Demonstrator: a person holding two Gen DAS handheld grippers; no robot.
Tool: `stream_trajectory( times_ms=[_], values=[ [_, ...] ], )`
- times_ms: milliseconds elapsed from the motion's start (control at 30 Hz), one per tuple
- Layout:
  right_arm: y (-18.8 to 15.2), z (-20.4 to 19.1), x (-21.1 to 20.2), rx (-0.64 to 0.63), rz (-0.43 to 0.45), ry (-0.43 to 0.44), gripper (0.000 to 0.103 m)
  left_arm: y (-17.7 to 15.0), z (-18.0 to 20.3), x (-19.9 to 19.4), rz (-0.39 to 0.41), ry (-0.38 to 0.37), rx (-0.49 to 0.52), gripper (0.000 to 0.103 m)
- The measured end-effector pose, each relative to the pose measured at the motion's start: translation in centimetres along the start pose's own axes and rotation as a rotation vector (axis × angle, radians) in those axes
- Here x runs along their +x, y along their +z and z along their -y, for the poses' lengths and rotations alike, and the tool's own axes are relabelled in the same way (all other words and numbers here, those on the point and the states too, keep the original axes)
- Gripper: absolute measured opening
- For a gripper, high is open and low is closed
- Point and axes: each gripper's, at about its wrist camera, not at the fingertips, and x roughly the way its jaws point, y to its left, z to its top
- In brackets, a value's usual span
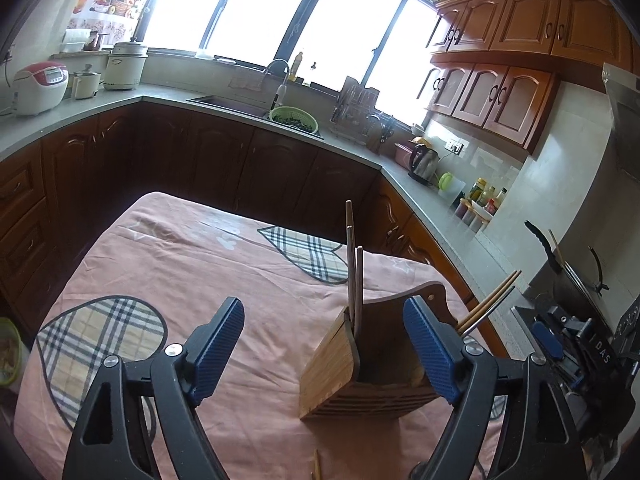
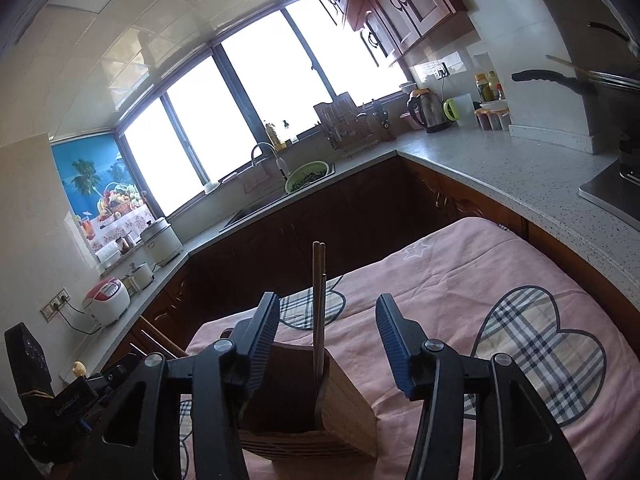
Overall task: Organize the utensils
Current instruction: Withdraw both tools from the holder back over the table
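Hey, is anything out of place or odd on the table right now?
One stray wooden utensil tip lies on the pink tablecloth near the table's front edge, outside the wooden utensil holder. Two dark chopsticks stand upright in the holder. Both grippers are open and hold nothing. Nothing looks spilled or damaged.

"DAS" in white letters on the right gripper (image 1: 576, 344), faint unreadable lettering on the left gripper (image 2: 76, 404)

I see a pink tablecloth (image 1: 192, 264) with plaid hearts (image 1: 308, 252), a light-brown bamboo utensil holder (image 1: 332, 372), dark-brown chopsticks (image 1: 354, 280), and blue ribbed pads (image 1: 218, 346).
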Motion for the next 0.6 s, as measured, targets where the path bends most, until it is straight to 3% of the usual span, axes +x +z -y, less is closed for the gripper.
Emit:
stream_trajectory(
  times_ms=[33, 200, 267, 600],
  values=[
    [-0.1, 0.2, -0.6, 0.009, 0.008, 0.005, 0.088, -0.4, -0.1, -0.7, 0.001, 0.012, 0.007, 0.086],
    [-1.7, 1.1, -3.7, 0.028, 0.015, 0.017, 0.097, -3.1, -0.2, -3.9, -0.013, 0.088, 0.049, 0.096],
    [-2.5, 1.3, -4.7, 0.031, 0.0, 0.016, 0.098, -4.2, -0.2, -5.0, -0.022, 0.11, 0.055, 0.102],
    [-6.6, 0.9, -7.9, 0.015, -0.094, 0.022, 0.098, -7.4, 1.7, -10.4, -0.052, 0.135, 0.148, 0.102]
  ],
)
